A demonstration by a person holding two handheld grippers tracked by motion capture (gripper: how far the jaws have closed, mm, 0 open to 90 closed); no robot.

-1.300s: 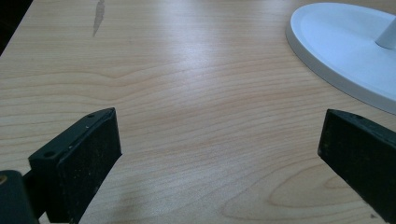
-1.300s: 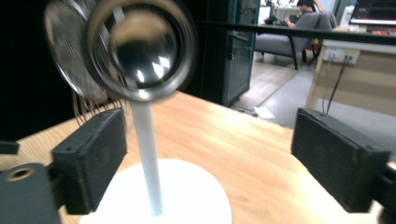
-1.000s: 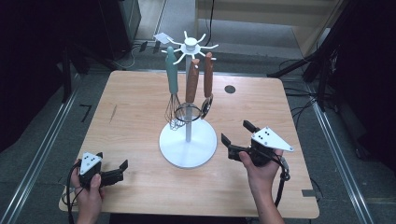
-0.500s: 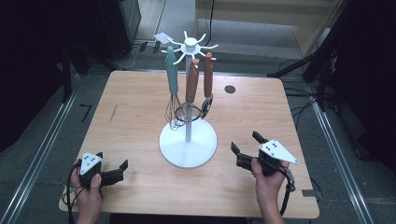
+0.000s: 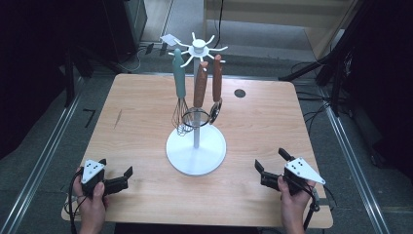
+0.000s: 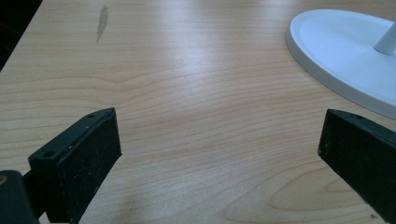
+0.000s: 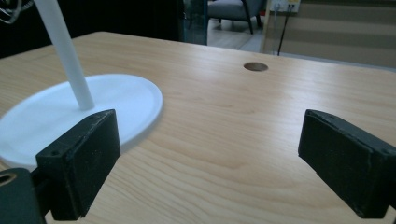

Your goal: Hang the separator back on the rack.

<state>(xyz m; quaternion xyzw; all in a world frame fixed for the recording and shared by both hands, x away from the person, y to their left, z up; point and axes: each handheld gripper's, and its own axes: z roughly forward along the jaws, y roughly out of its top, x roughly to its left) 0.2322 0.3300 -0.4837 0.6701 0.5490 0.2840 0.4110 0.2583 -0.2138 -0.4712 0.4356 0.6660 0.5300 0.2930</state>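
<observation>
A white utensil stand (image 5: 196, 151) with a hook crown stands mid-table. From it hang a teal-handled whisk (image 5: 179, 80) and two brown-handled utensils (image 5: 200, 87) (image 5: 217, 78). My left gripper (image 5: 117, 166) rests near the front left, open and empty; in the left gripper view its jaws (image 6: 219, 140) frame bare wood, with the stand's base (image 6: 341, 51) at the upper right. My right gripper (image 5: 269, 158) is low at the front right, apart from the stand. Its jaws (image 7: 210, 140) have just been opening, with nothing between them; the base (image 7: 70, 112) and pole (image 7: 65, 51) lie to their left.
The wooden table (image 5: 141, 107) has a round cable hole (image 5: 239, 92) at the back right, also seen from the right gripper (image 7: 255, 66). A dark smudge (image 5: 117, 118) marks the left side. Metal rails and cables run on the floor around the table.
My right gripper has drawn back from beside the stand toward the table's front right edge and sunk lower. The left gripper has stayed put.
</observation>
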